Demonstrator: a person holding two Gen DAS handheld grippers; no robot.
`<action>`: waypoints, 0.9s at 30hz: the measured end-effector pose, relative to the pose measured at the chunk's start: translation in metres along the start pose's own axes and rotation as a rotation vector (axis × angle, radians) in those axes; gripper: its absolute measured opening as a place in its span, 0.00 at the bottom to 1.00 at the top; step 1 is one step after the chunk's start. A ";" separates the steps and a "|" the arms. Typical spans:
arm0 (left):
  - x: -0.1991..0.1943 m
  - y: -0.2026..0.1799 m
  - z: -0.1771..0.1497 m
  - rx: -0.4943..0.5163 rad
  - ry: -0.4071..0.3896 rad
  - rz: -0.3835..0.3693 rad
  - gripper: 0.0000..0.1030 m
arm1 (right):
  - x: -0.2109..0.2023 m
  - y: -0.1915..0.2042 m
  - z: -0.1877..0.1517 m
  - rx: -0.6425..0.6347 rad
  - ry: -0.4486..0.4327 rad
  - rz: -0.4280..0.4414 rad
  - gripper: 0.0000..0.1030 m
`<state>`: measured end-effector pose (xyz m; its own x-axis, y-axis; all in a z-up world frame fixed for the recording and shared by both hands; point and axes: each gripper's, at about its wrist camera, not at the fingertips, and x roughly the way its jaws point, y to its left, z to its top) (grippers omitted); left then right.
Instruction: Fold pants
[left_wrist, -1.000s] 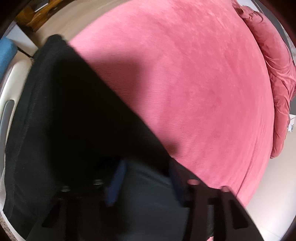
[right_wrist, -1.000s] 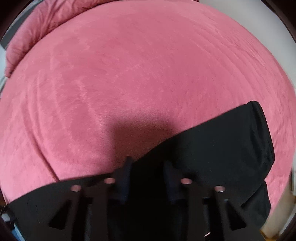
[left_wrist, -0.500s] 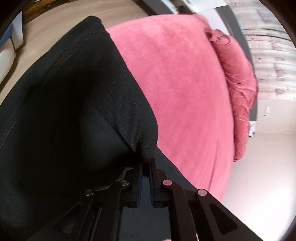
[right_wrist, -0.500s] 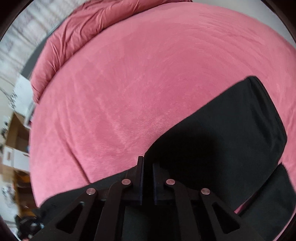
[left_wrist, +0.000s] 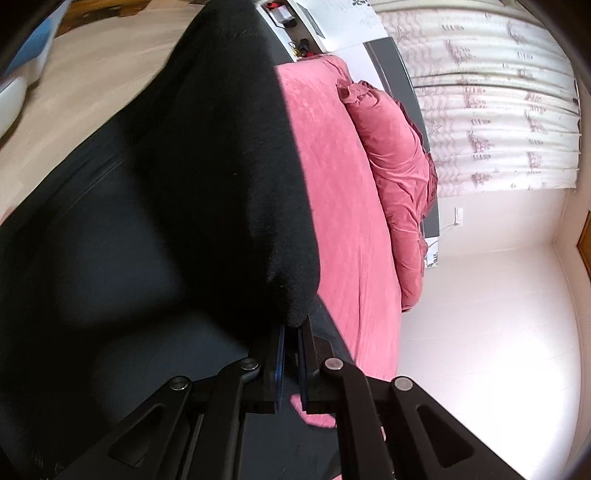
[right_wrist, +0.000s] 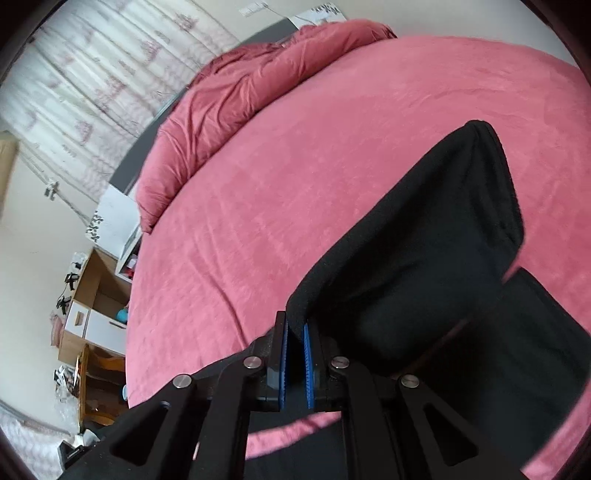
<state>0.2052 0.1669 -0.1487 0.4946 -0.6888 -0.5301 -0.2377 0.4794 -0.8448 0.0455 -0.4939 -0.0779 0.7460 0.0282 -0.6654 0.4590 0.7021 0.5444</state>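
The black pants (left_wrist: 192, 192) hang lifted above the pink bed (left_wrist: 343, 221). My left gripper (left_wrist: 291, 332) is shut on one edge of the cloth, which drapes up and to the left and fills most of that view. My right gripper (right_wrist: 295, 325) is shut on another edge of the pants (right_wrist: 424, 243), which stretch up to the right over the bed (right_wrist: 295, 155). A lower layer of the black cloth lies under the lifted part at the right. The pants' full outline is hidden.
A bunched pink duvet (left_wrist: 399, 173) lies along the head of the bed, also in the right wrist view (right_wrist: 236, 85). Curtains (left_wrist: 491, 103) and a white wall lie beyond. Wooden drawers and clutter (right_wrist: 88, 314) stand beside the bed. Pale floor (left_wrist: 85, 92) shows at the left.
Both grippers have closed on the pants' edge and lifted it off the bed. Both views have tilted up, so the room, duvet and curtains now show.
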 end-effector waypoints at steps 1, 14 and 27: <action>-0.006 0.007 -0.009 -0.002 -0.002 0.001 0.05 | -0.005 -0.004 -0.003 -0.007 -0.006 0.002 0.07; -0.042 0.072 -0.079 -0.049 -0.082 -0.015 0.05 | -0.025 -0.088 -0.100 0.200 -0.009 0.067 0.08; -0.050 0.077 -0.089 -0.107 -0.197 -0.169 0.71 | -0.049 -0.127 -0.135 0.406 -0.158 0.241 0.72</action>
<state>0.0877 0.1895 -0.1938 0.6852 -0.6299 -0.3657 -0.2199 0.2997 -0.9283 -0.1145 -0.4887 -0.1836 0.9036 0.0249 -0.4277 0.3922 0.3540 0.8491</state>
